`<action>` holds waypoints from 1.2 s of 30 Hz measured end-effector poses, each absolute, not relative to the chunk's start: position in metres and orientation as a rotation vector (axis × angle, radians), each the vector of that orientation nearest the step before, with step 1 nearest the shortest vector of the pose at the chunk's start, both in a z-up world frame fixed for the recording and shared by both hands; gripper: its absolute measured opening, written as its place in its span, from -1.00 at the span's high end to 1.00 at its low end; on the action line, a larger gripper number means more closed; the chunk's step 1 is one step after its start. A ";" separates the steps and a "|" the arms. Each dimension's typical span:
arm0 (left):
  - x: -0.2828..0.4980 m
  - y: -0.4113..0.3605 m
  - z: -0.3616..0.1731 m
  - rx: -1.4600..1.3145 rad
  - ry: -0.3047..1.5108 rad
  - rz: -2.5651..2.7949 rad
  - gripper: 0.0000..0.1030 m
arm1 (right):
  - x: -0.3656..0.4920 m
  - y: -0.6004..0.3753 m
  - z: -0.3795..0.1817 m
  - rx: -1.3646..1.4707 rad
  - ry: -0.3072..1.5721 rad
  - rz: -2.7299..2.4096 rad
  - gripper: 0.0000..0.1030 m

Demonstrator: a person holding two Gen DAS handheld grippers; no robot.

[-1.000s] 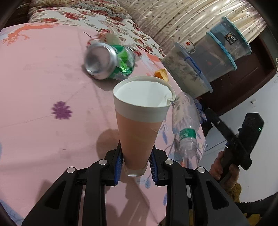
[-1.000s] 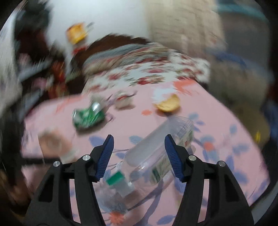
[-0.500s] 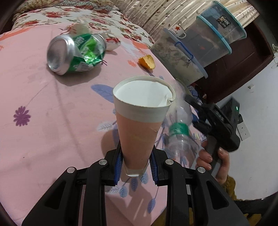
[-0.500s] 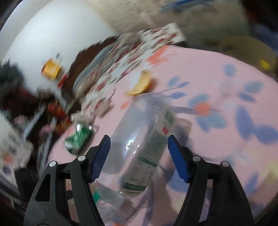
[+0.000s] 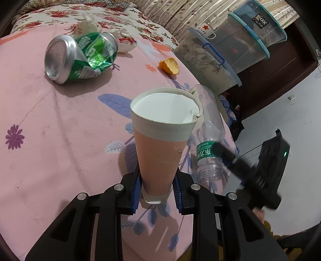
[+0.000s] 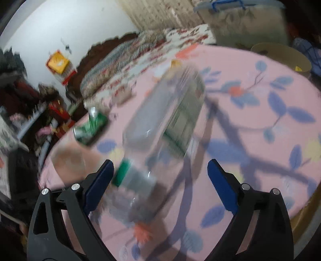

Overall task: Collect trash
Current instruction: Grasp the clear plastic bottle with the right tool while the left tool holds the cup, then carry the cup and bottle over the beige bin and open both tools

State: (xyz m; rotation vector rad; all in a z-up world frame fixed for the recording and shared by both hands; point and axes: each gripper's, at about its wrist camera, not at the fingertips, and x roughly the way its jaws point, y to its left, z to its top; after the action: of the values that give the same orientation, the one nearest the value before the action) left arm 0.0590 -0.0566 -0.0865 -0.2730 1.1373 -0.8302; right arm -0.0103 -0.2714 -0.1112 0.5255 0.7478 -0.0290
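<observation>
Beyond the bed with its pink sheet you see three clear bins stacked against the curtain, a white mug with a red star on the nearest lid, and dark wooden furniture behind them.

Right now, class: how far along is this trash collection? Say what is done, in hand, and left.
Nothing shows as binned yet. The left gripper holds the paper cup. The right gripper, jaws opening, straddles the plastic bottle without gripping. Left on the bed: crushed green can, orange peel, crumpled wrapper.
</observation>
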 end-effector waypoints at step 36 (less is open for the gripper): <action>0.113 -0.310 -0.040 0.054 1.134 -1.089 0.51 | -0.049 -0.524 -0.128 1.217 0.437 -0.136 0.16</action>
State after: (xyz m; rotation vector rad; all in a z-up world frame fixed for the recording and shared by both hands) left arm 0.1130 -0.3104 -0.0396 0.0537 1.1336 -1.0887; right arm -0.0494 -0.5243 -0.1281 1.2171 0.4372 -0.1364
